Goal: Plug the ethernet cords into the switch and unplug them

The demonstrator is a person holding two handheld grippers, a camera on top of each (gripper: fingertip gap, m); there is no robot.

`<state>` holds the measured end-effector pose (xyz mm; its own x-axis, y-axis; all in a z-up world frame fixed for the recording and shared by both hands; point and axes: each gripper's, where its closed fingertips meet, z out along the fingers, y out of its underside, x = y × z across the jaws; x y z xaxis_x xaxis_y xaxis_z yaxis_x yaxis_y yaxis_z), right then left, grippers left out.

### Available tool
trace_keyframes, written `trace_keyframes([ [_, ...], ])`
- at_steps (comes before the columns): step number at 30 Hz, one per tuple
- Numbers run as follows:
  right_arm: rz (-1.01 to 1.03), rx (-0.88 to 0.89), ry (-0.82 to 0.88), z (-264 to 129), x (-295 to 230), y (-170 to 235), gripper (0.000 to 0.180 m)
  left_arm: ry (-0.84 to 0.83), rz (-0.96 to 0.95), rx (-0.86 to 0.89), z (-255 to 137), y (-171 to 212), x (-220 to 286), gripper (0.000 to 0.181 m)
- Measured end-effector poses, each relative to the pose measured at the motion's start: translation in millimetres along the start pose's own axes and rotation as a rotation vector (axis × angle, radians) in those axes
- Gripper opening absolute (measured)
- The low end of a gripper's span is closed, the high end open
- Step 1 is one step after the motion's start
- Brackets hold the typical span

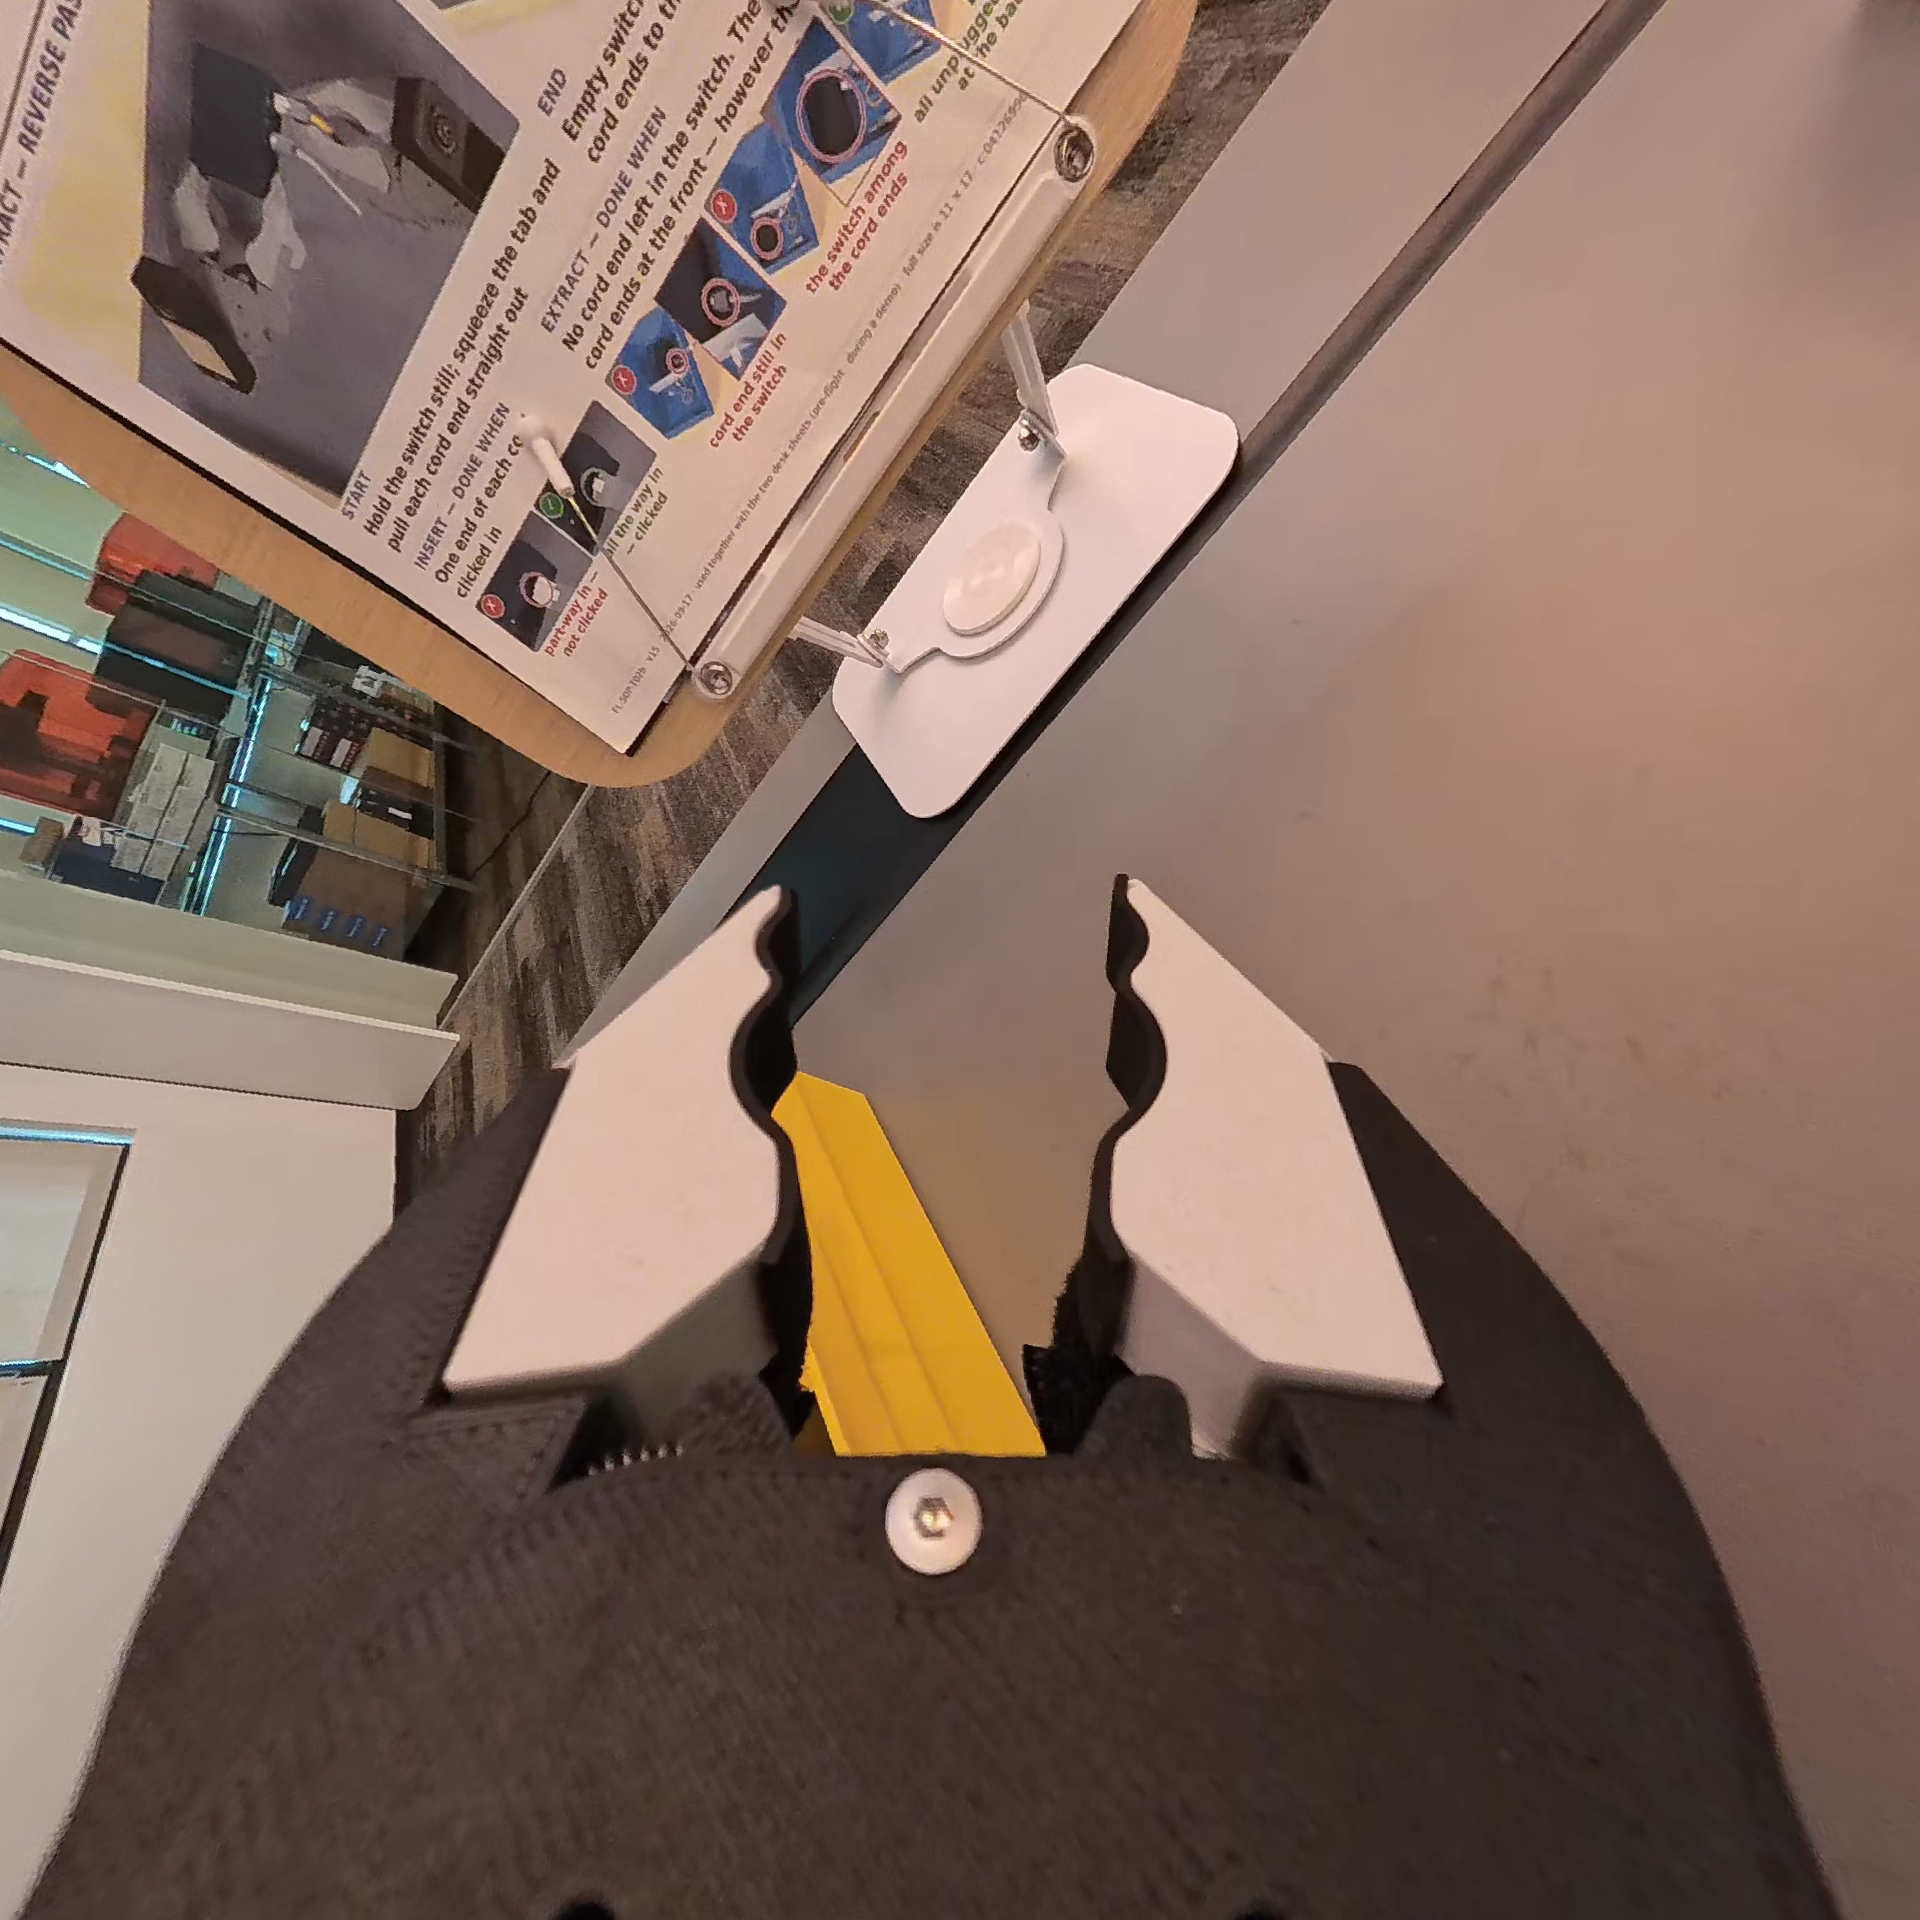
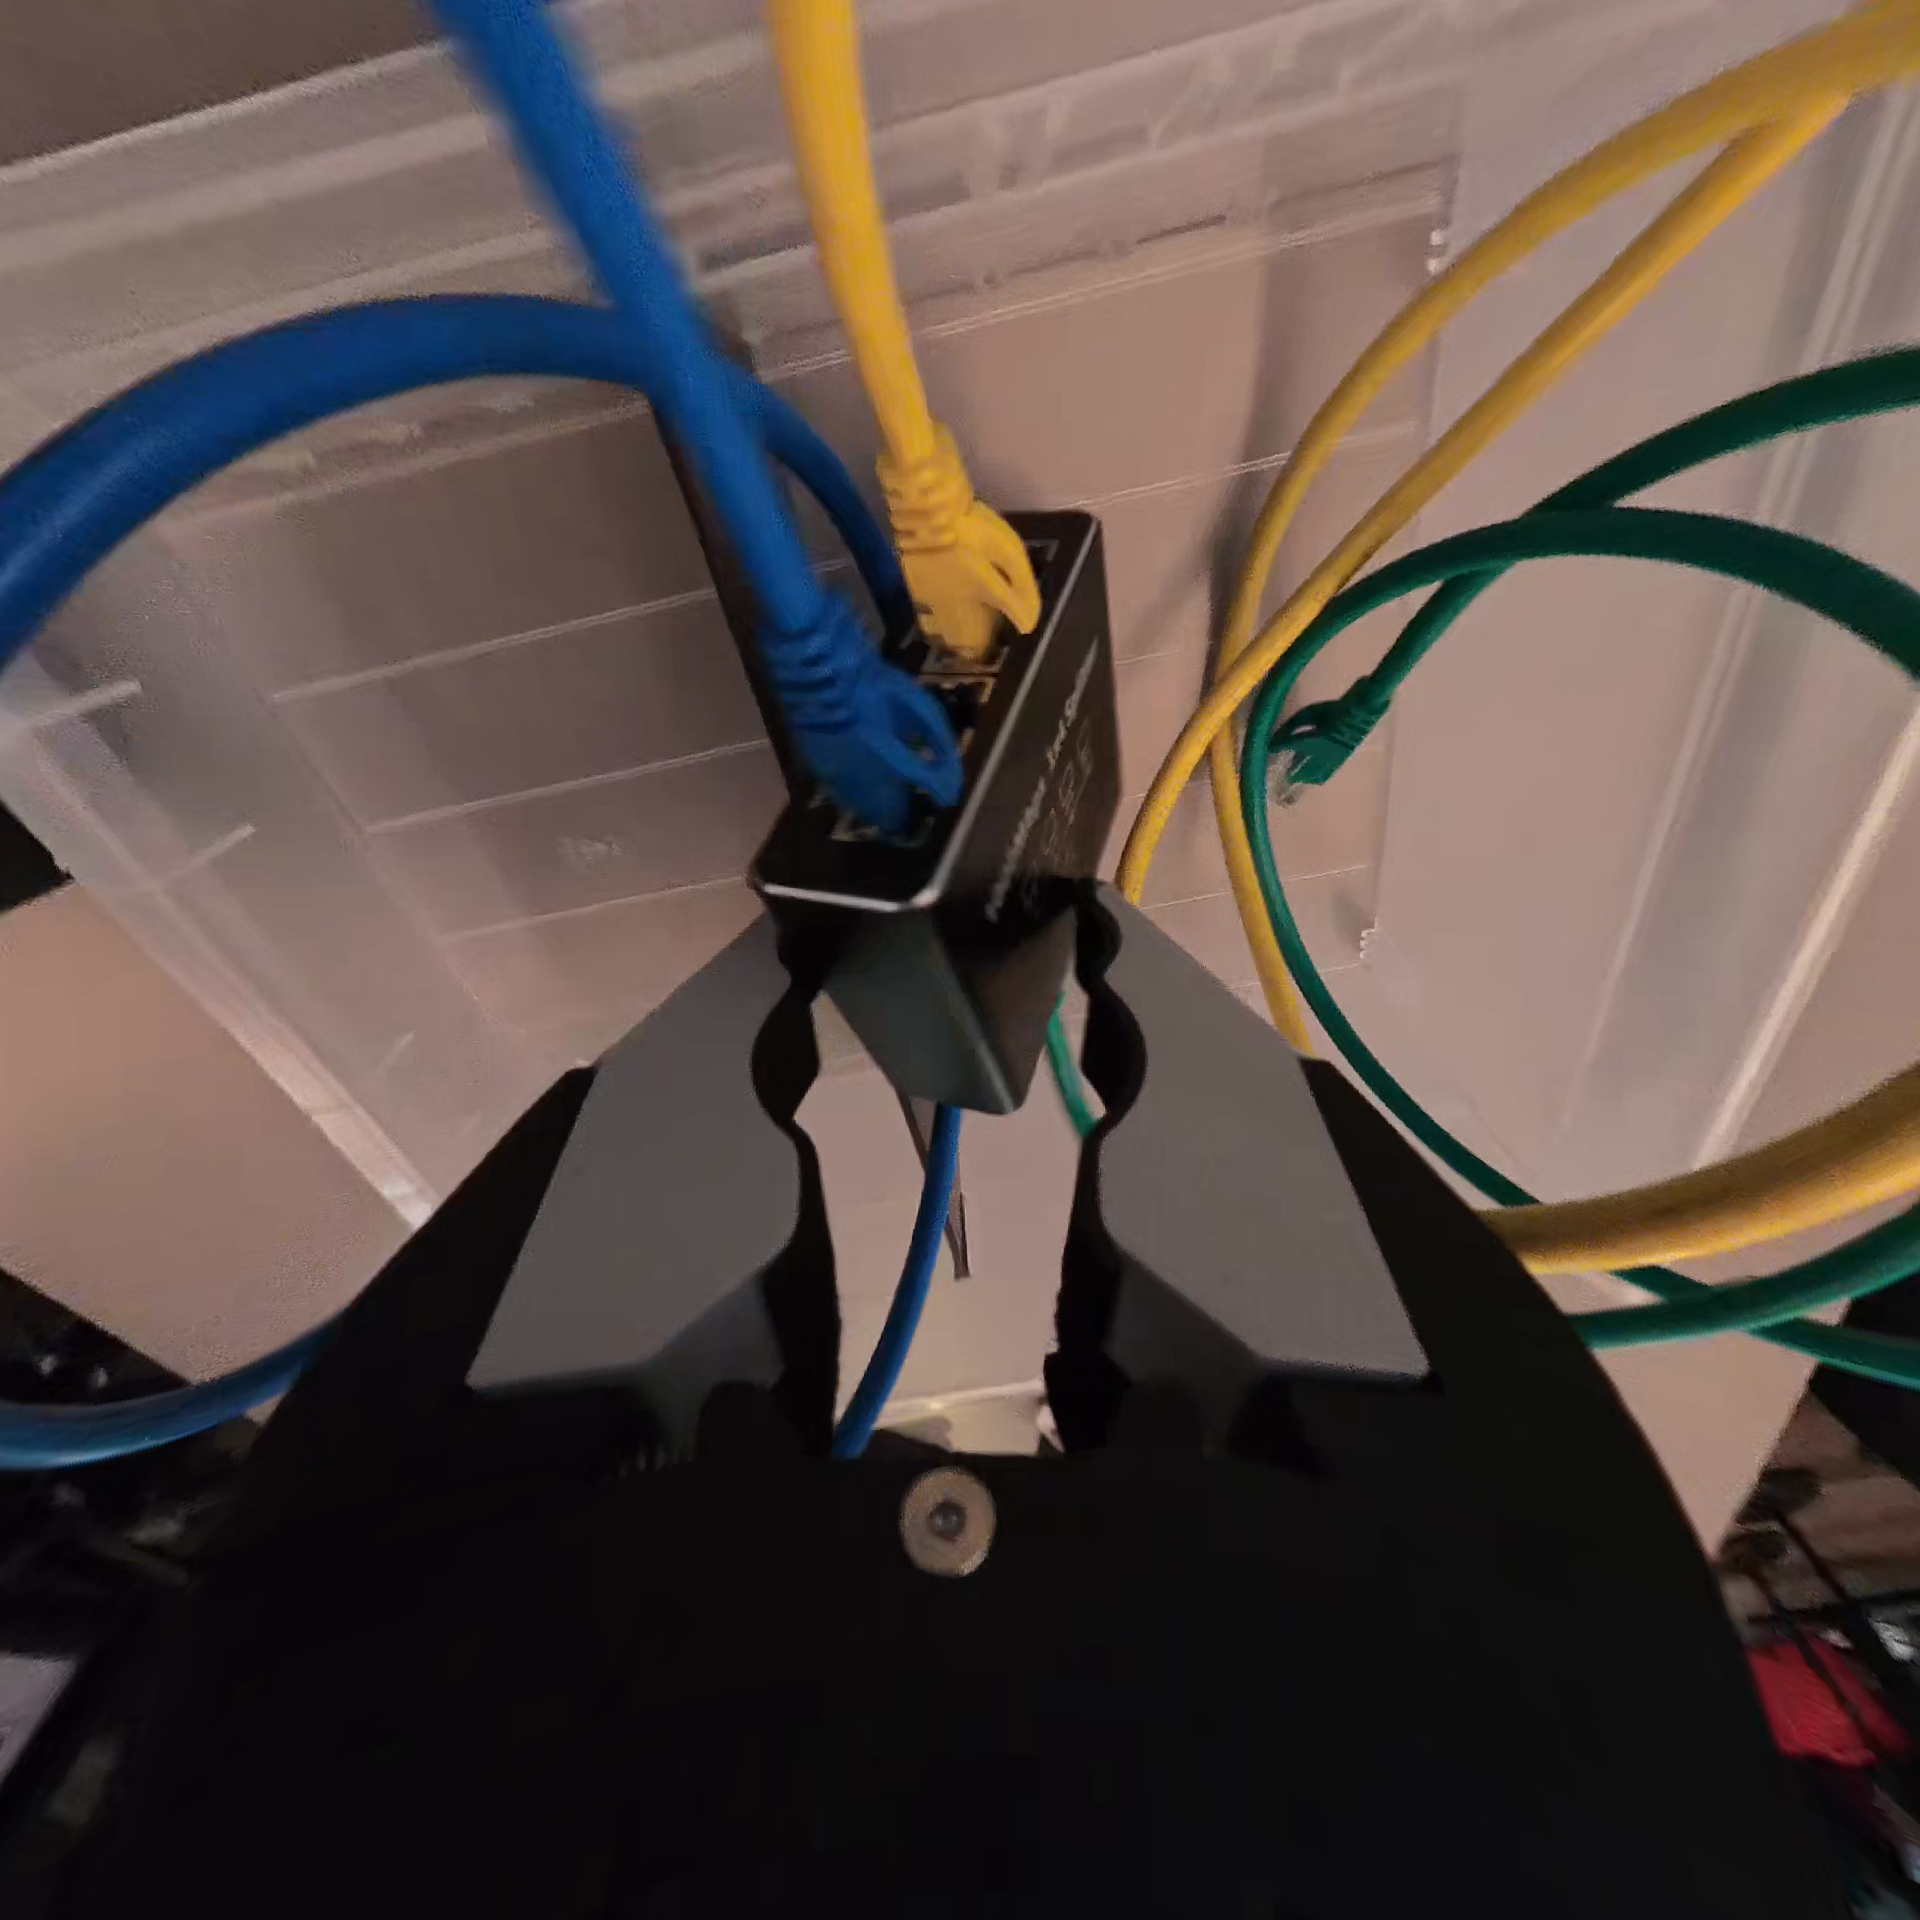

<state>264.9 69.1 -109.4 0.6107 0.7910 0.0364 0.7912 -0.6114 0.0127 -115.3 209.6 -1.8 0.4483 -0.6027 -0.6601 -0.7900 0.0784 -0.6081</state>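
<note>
A: Start nearest. What's the right gripper (image 2: 940, 935) doing?

B: Its jaws are clamped on the near end of the small black metal network switch (image 2: 961, 831), which looks lifted clear of the pale tabletop (image 2: 208, 1091). A blue ethernet cord (image 2: 665, 312) sits in the port closest to the jaws; a yellow ethernet cord (image 2: 883, 343) is plugged in farther along the row.

A: And the green one?

B: The green ethernet cord (image 2: 1558, 540) hangs loose to the right, its plug (image 2: 1314, 743) free in the air, well apart from the switch.

A: The left gripper (image 1: 945, 914)?

B: Jaws spread apart, gripping nothing. A yellow strip (image 1: 894, 1268) shows between them; I can't tell what it is. Beyond lie the grey tabletop (image 1: 1558, 831), a white stand base (image 1: 1039, 582) and a wooden-backed instruction sheet (image 1: 520, 312).

A: How will it all handle?

B: I'd judge the switch light and rigid but smooth-sided, so it may twist in the jaws under a push. The cords are springy. Take the green one by its moulded boot, just behind the plug, not on the brittle latch tab.
</note>
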Motion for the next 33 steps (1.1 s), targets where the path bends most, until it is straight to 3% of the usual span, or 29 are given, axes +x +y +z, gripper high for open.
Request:
trace_keyframes([
  [4, 0.034, 0.148, 0.085, -17, 6, 1, 0.057, 0.012, -0.014, -0.001, 2, 1, -1, 0.058],
  [9, 0.082, 0.485, 0.365, -109, 10, 0, 0.058, 0.018, -0.013, -0.005, 1, 1, 0, 0.059],
  [11, 0.106, 0.621, 0.515, -147, -8, 4, 0.072, 0.013, -0.018, 0.005, -3, -1, -3, 0.059],
  [13, 0.111, 0.704, 0.616, -160, -43, 14, 0.088, 0.009, -0.035, 0.021, -8, -3, -8, 0.058],
  [17, 0.095, 0.757, 0.806, -132, -98, 34, 0.111, 0.010, -0.057, 0.037, -12, -6, -12, 0.058],
  [21, 0.070, 0.492, 0.922, -67, -90, 52, 0.113, 0.017, -0.050, 0.032, -9, -6, -8, 0.059],
  [22, 0.081, 0.445, 0.941, -61, -82, 52, 0.098, 0.019, -0.046, 0.030, -9, -6, -7, 0.059],
  [23, 0.084, 0.430, 0.963, -62, -74, 50, 0.062, 0.019, -0.044, 0.027, -8, -5, -6, 0.058],
  [25, 0.068, 0.500, 0.962, -78, -64, 35, 0.007, 0.014, -0.044, 0.023, -9, -4, -7, 0.059],
  [29, 0.064, 0.536, 0.927, -130, -28, 15, 0.005, 0.001, -0.061, 0.032, -13, -4, -14, 0.058],
  [33, -0.155, 0.498, 0.930, -157, 13, -15, 0.005, -0.007, -0.063, 0.034, -13, -4, -18, 0.058],
])
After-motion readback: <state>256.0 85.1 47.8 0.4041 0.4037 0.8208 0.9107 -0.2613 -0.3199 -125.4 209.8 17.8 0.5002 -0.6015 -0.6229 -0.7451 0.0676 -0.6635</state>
